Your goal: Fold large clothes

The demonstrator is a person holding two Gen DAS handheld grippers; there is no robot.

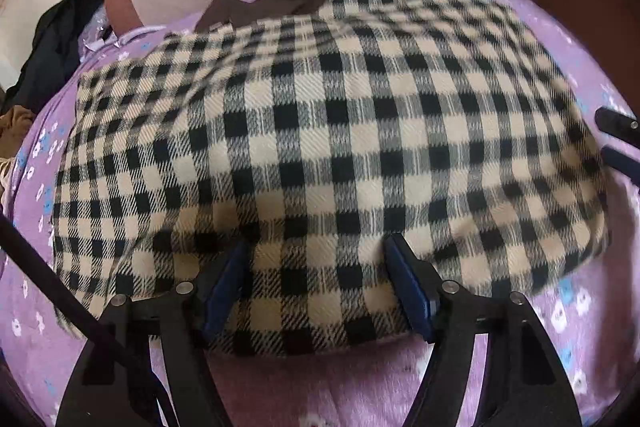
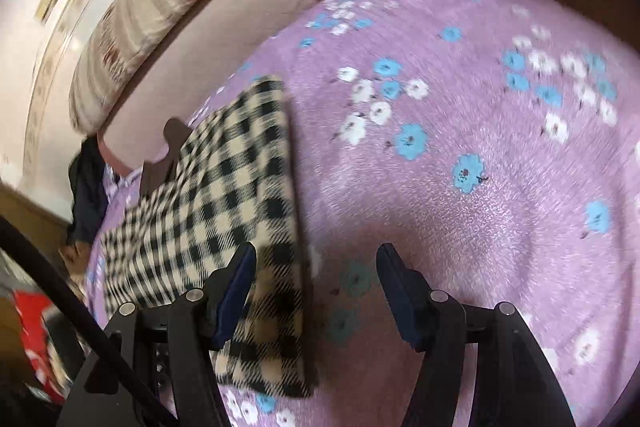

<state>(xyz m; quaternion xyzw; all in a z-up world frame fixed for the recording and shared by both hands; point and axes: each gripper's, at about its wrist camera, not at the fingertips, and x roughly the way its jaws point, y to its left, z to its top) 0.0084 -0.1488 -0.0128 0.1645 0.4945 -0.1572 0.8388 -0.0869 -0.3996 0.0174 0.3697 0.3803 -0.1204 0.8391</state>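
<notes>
Much bare purple bedspread (image 2: 460,187) flanks the checked garment's (image 2: 224,195) right edge.

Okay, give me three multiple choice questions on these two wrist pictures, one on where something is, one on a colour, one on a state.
1. Where does the checked garment lie?
A on the purple floral bedspread
B on a wooden floor
C on a chair

2. Which colours are its checks?
A red and white
B black and cream
C blue and green

3. How do the left gripper's jaws stand?
A apart over the cloth
B shut on a hanger
C out of view

Answers: 1 A, purple spread shows around it. 2 B, plainly black and cream. 3 A, cloth shows between them.
</notes>
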